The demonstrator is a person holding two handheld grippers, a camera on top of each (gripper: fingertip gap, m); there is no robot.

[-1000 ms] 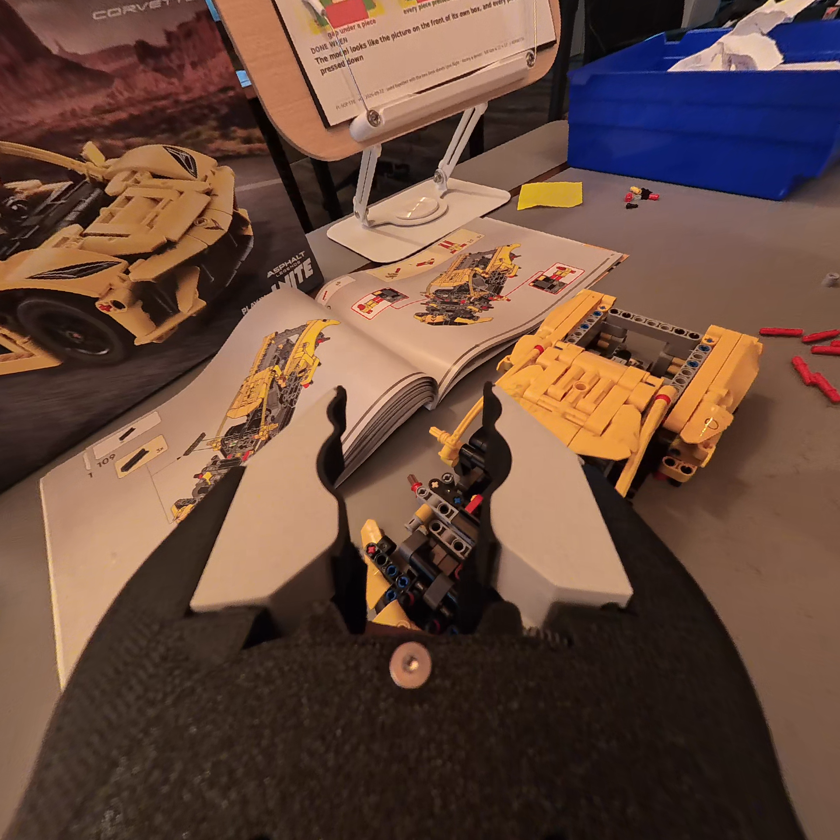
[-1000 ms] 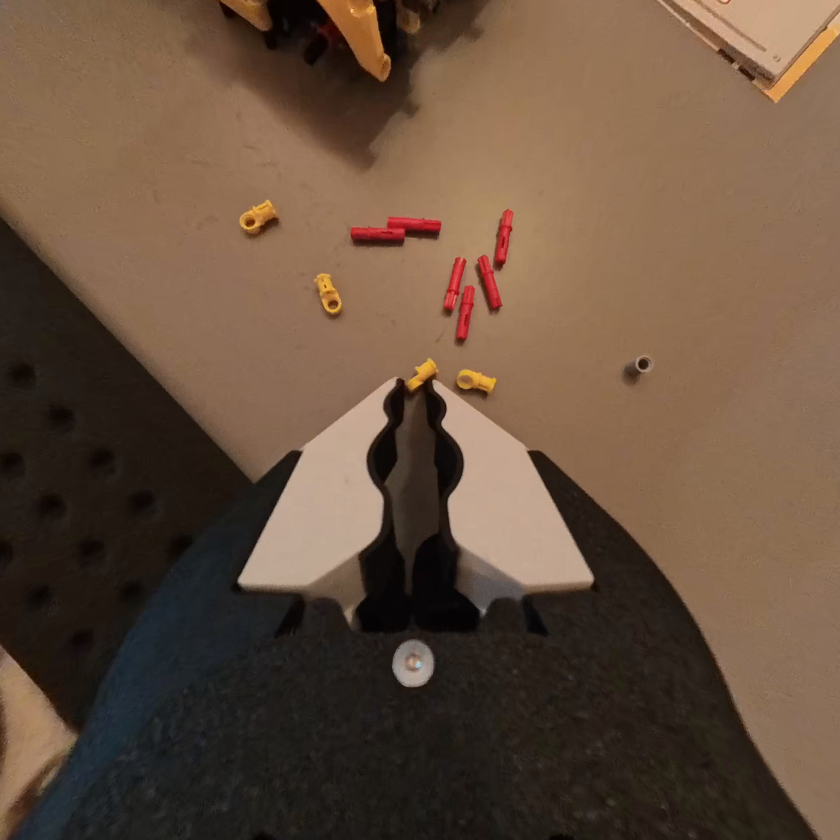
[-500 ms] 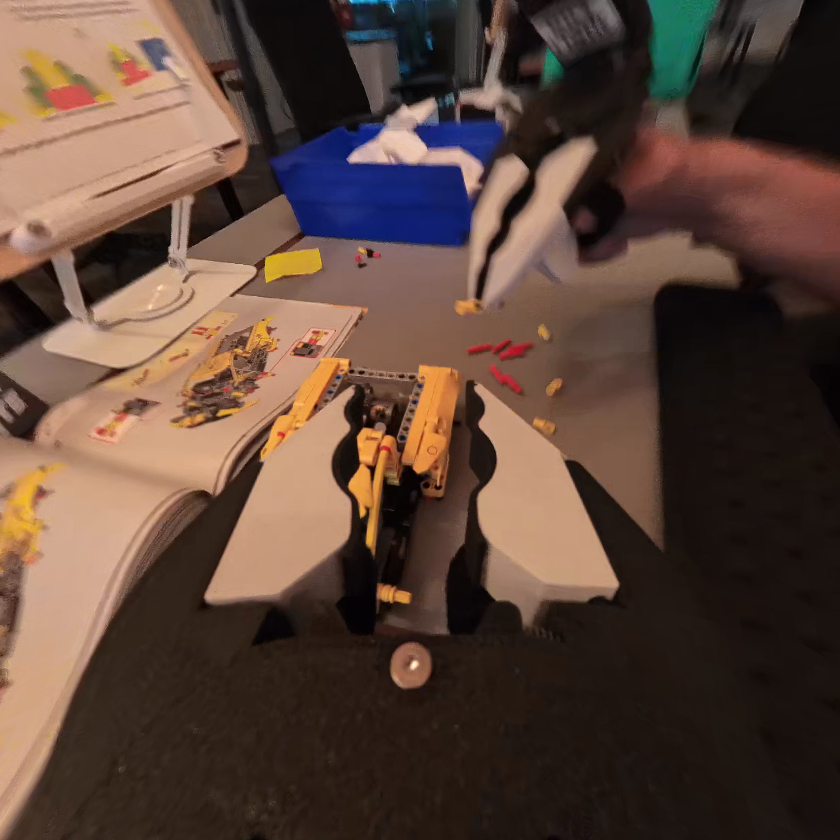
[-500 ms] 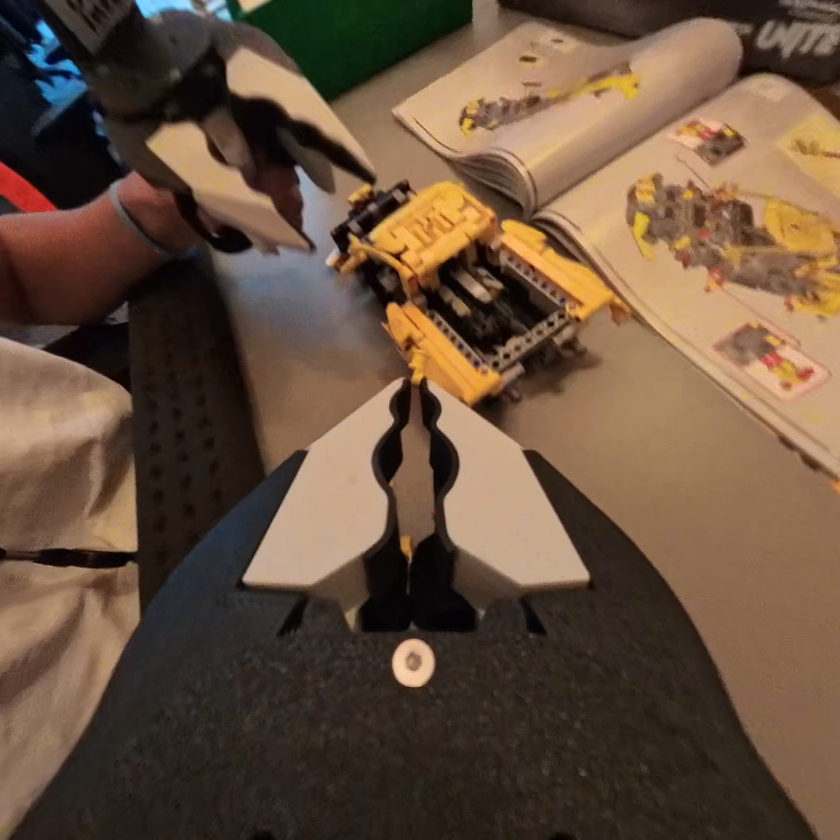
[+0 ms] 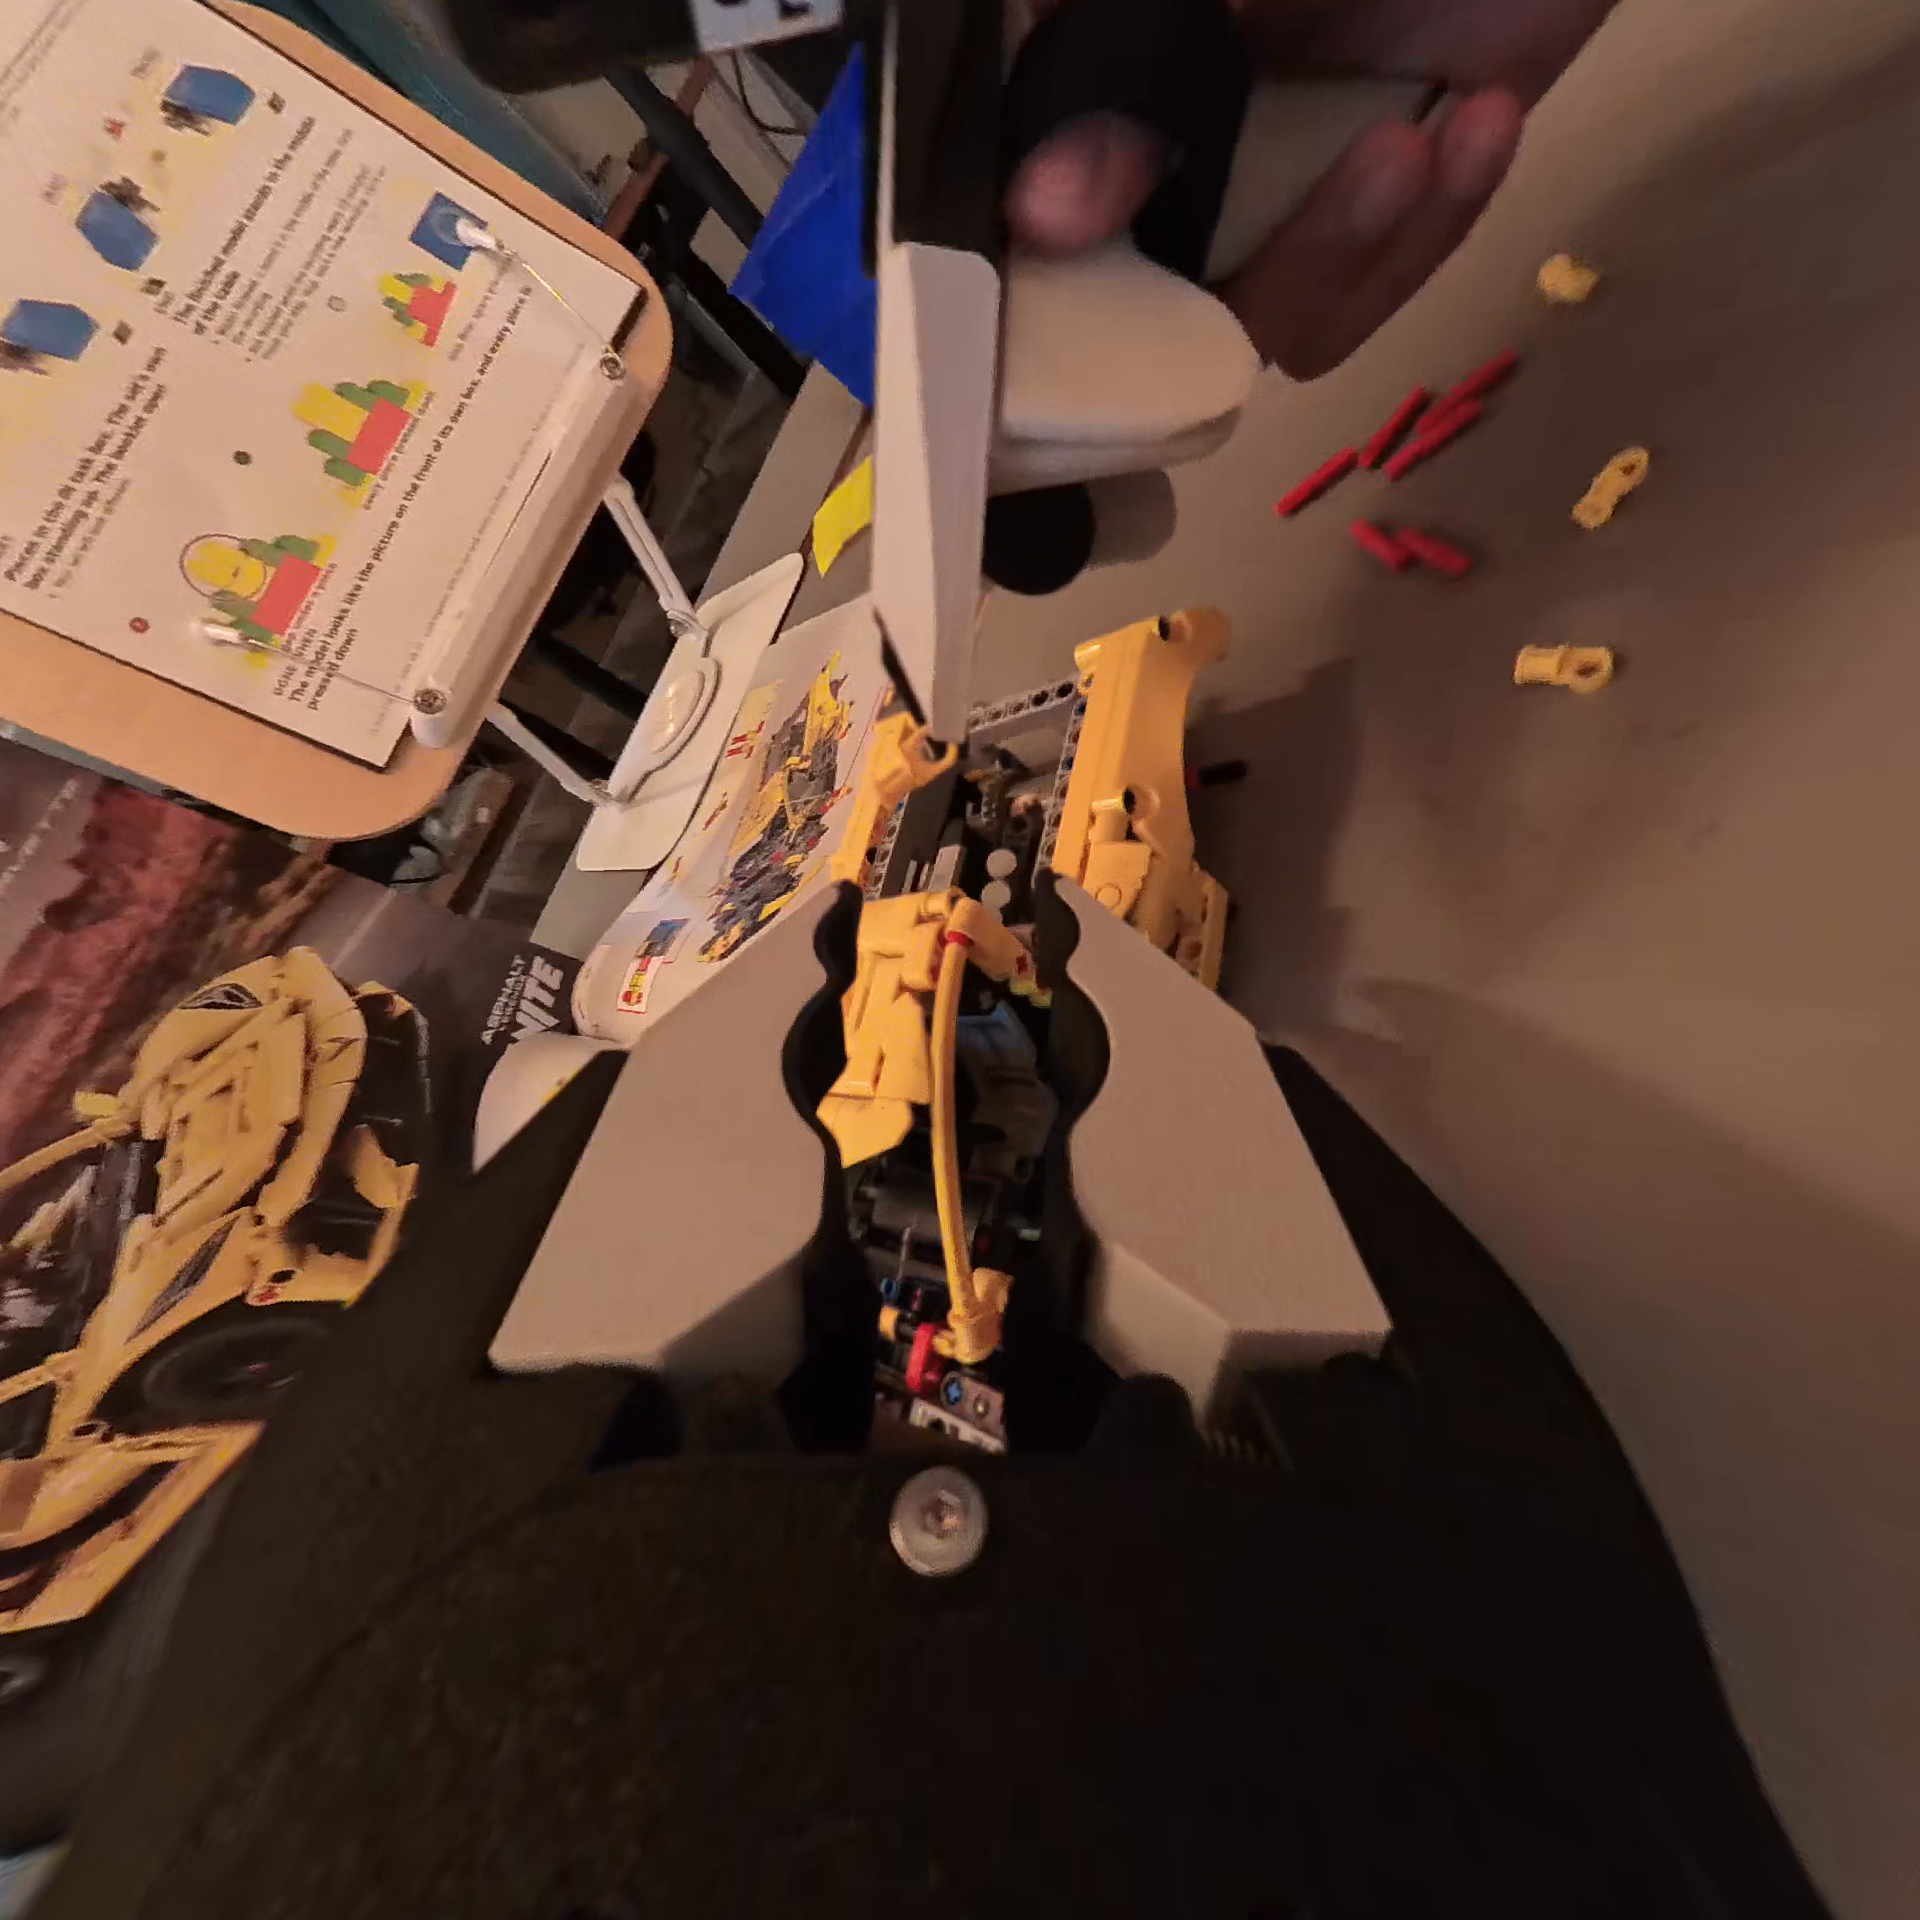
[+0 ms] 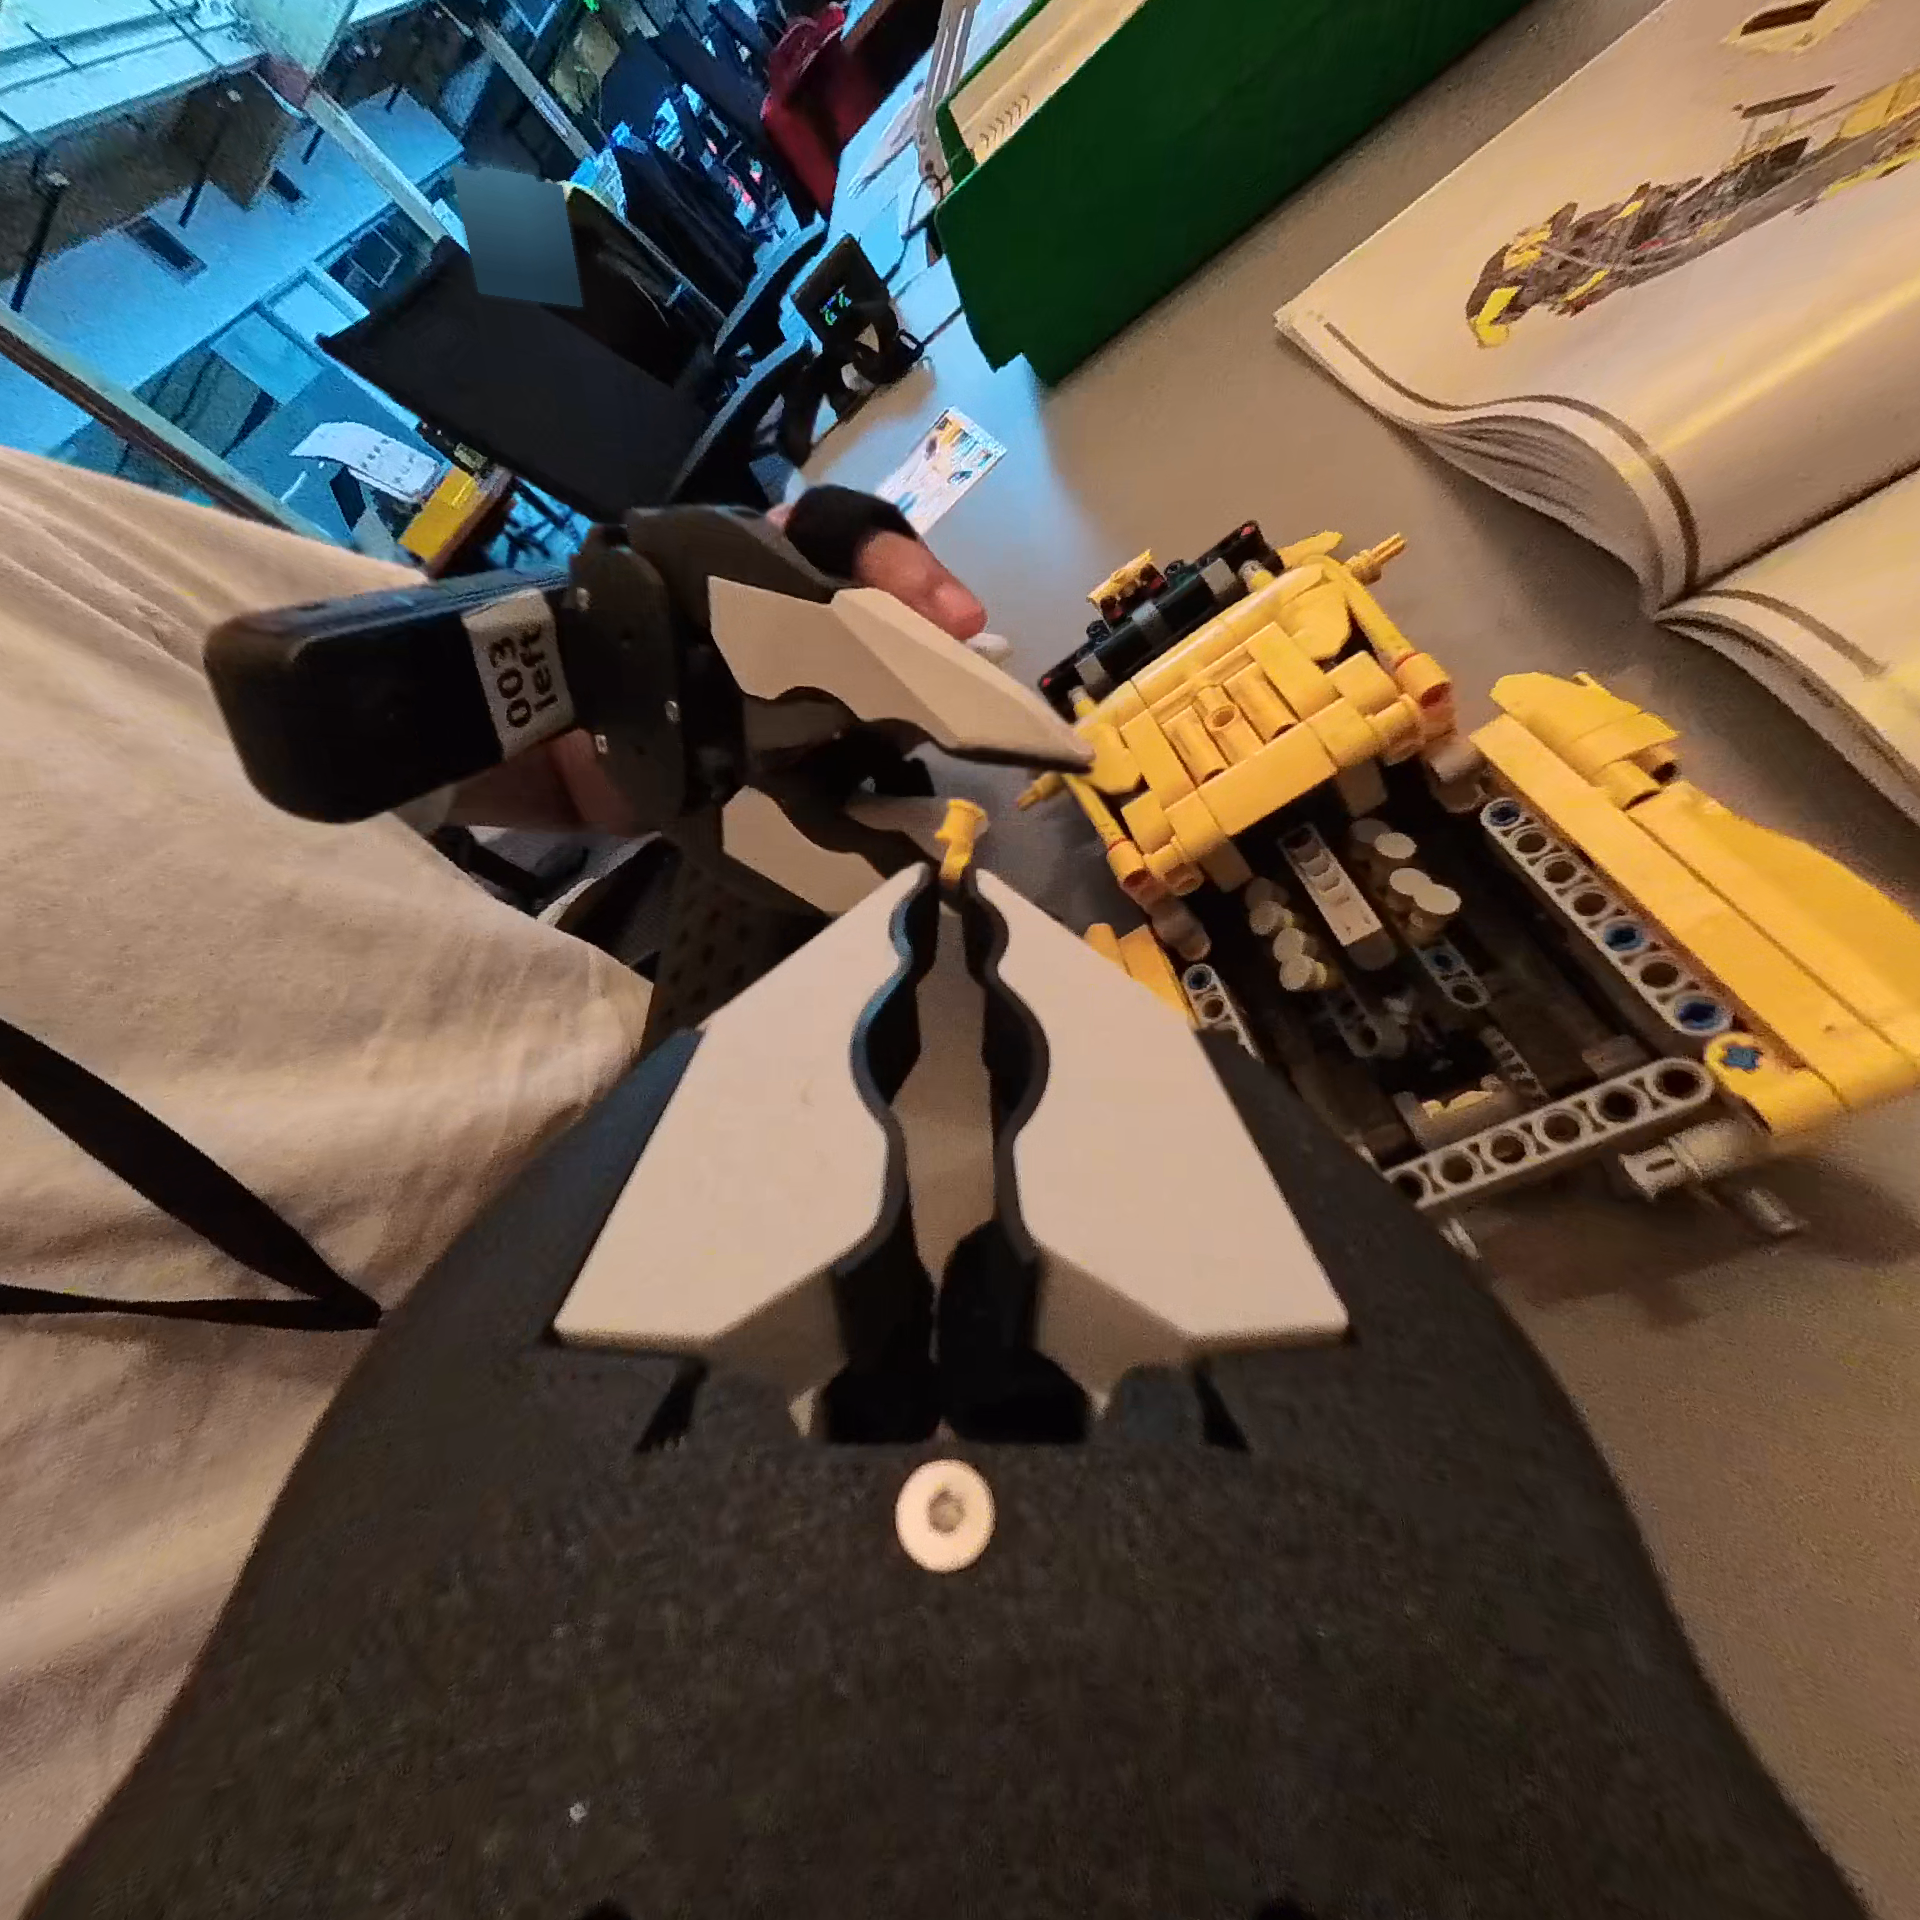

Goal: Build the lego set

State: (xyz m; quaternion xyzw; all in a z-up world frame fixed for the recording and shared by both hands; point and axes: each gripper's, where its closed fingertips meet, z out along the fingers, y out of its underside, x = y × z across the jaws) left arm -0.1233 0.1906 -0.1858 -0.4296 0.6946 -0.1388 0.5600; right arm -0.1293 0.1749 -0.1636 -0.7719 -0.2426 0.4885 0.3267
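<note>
**Both grippers at the yellow car**

The left gripper (image 5: 940, 920) clenches the front of the lego car (image 6: 1351, 831), which lies on the grey table (image 5: 1558, 1039). The right gripper (image 6: 951, 878) pinches a small yellow connector (image 6: 958, 831) just beside the car. Loose red pins (image 5: 1403, 447) lie nearby.

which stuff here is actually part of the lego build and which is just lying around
Part of the build:
- yellow car model, gripped by the left gripper
- small yellow connector pinched in the right gripper
- open instruction book
- loose red pins and yellow connectors

Just lying about:
- green bin
- blue bin
- yellow paper scrap
</note>
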